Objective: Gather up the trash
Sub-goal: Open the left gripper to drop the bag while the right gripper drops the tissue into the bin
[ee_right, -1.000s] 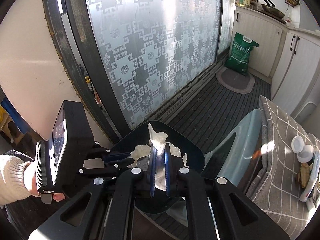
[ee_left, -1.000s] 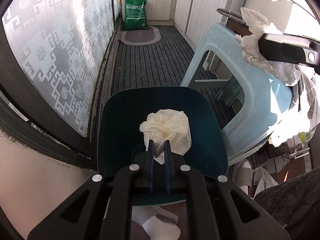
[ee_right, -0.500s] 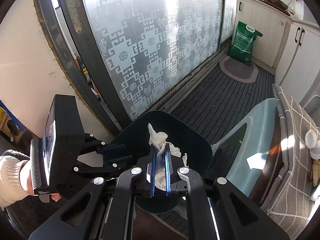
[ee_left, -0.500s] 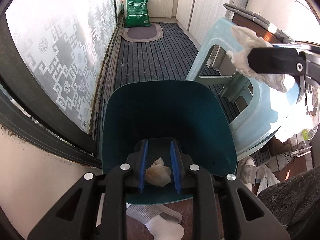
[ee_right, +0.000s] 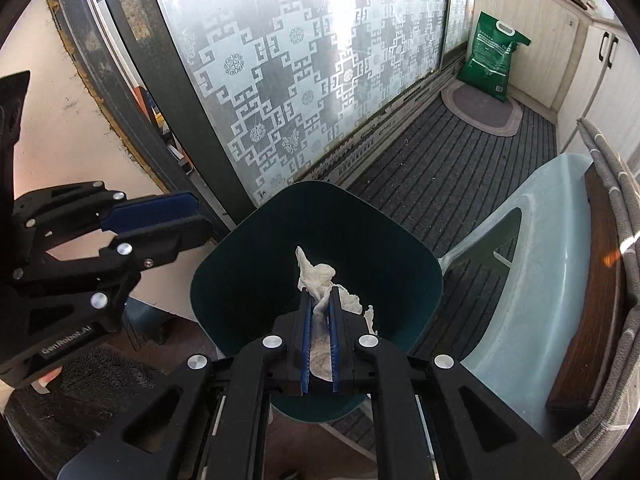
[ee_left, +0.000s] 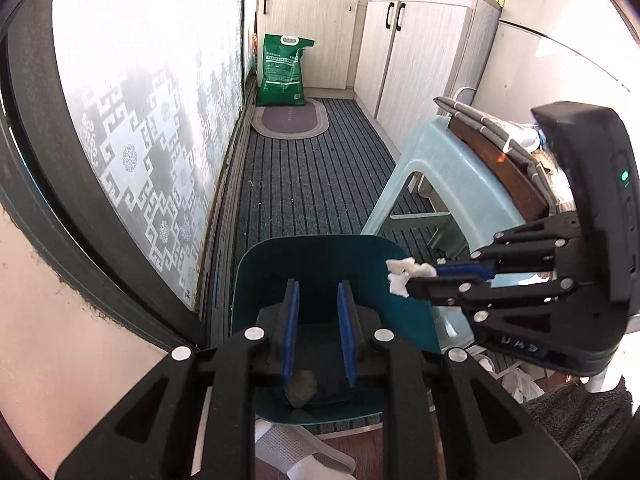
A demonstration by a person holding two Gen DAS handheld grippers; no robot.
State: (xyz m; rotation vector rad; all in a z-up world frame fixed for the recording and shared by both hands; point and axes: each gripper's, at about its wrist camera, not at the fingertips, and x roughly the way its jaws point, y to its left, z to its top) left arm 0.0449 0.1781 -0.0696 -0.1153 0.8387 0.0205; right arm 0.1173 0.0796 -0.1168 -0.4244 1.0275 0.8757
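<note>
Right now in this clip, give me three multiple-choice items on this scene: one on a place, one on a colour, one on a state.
1. Where does the green sack stand?
A. On the stool
B. At the far end of the floor, by the cabinets
C. Inside the bin

2. What colour is the bin?
A. Red
B. White
C. Dark teal

3. What is the right gripper doing?
A. Clamping a crumpled tissue over the bin
B. Standing wide open and empty
C. Gripping the stool

Answers:
1 B, it leans by the cabinets behind the oval mat.
2 C, its walls are dark teal in both views.
3 A, the tissue is pinched between the blue pads above the bin's mouth.
</note>
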